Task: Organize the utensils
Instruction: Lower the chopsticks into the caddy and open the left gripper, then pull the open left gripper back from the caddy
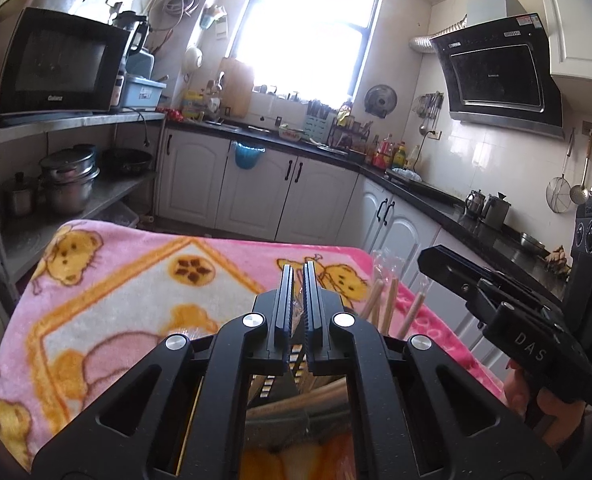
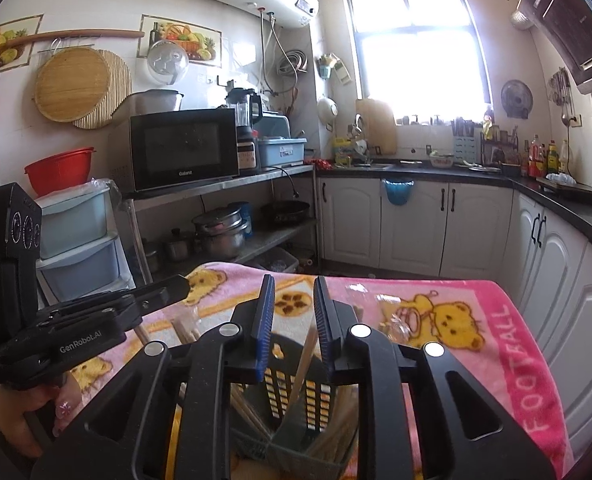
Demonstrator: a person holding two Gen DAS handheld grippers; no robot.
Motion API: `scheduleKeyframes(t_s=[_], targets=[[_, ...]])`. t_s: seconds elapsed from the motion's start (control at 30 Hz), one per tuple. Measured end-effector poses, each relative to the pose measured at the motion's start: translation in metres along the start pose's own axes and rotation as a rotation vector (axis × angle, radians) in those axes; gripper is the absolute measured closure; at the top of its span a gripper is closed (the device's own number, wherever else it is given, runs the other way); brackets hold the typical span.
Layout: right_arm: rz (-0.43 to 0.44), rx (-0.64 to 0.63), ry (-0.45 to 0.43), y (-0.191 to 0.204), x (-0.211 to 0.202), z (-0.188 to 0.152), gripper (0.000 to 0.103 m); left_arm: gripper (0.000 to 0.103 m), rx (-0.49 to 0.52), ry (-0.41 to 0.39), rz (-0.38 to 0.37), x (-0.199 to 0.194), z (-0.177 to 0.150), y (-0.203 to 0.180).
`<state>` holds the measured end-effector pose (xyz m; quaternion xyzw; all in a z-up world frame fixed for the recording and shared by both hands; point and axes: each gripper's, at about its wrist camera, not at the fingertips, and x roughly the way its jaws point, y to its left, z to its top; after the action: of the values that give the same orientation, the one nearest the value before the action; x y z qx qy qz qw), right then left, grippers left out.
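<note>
Lower your parted right gripper straight over the basket (low centre), the chopstick loose between its pads, left gripper nearly closed.

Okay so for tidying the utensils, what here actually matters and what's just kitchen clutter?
For the job:
chopsticks
slotted holder
left gripper
right gripper

Just lying about:
microwave
stacked pots
red colander
pink blanket
</note>
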<state>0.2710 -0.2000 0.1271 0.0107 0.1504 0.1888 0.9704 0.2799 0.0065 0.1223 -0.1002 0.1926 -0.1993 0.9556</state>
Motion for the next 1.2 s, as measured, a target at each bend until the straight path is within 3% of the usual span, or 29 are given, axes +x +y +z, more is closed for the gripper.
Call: scheduleKeyframes(t_s=[0.57,0.63,0.73,0.83,1.2], targets=[[-0.04,0.016,0.073,-0.013,-0.034,-0.02,0.067,0.042,-0.03,0.001,-0.017,-0.034,-0.012,-0.001],[-0.041,0.016,0.078,-0.013,-0.038,-0.022,0.065,0.027,-0.017,0.001,-0.017,-0.039,-0.013,-0.005],[-0.039,0.009,0.091,-0.012,-0.042,-0.025,0.062,0.015,-0.005,0.004,-0.023,-0.046,-0.015,-0.009],[-0.04,0.001,0.105,-0.011,-0.045,-0.028,0.058,0.011,0.014,0.008,-0.023,-0.052,-0.018,-0.013],[-0.03,-0.024,0.137,0.0,-0.058,-0.044,0.052,0.011,0.038,0.029,-0.021,-0.064,-0.035,-0.019]])
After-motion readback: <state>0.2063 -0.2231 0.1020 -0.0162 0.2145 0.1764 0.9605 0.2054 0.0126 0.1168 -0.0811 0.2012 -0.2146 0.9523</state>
